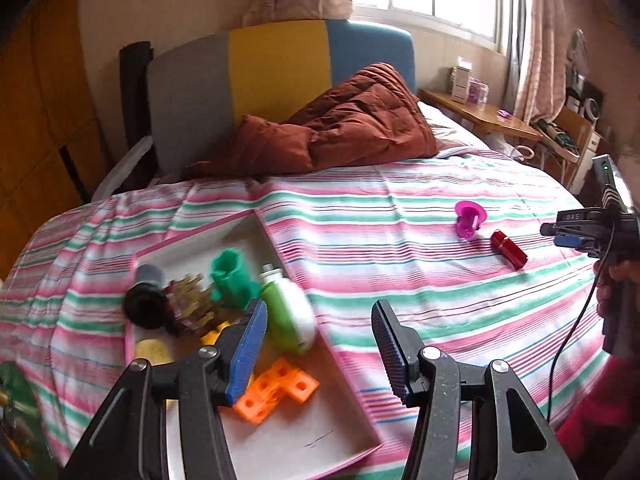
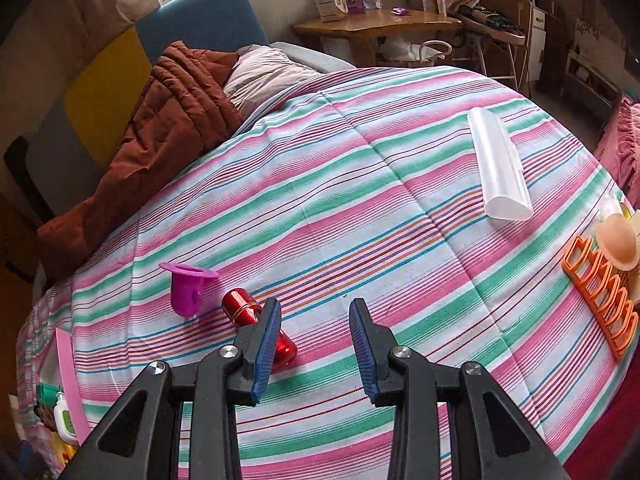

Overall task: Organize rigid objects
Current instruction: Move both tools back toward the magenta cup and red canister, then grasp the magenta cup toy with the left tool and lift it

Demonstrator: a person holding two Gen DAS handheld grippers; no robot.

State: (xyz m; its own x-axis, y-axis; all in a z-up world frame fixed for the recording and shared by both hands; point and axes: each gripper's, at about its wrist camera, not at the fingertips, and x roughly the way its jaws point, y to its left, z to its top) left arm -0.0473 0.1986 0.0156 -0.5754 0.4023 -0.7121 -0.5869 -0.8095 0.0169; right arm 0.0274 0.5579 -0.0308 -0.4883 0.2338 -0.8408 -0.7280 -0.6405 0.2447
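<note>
Red metal tube (image 2: pixel 259 322) lay just left of my right gripper (image 2: pixel 314 346), jaws spread, empty; I needed to straddle it squarely.

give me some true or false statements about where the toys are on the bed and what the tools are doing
1. The red cylinder lies on the striped bedspread, outside the white tray. True.
2. The right tool is clamped on the red cylinder. False: its jaws are open with nothing between them; the cylinder lies beside its left finger.
3. The orange block is in the white tray. True.
4. The magenta cup sits inside the tray. False: it rests on the bedspread near the red cylinder.
5. The left tool holds the green bottle. False: it is open and empty.
</note>
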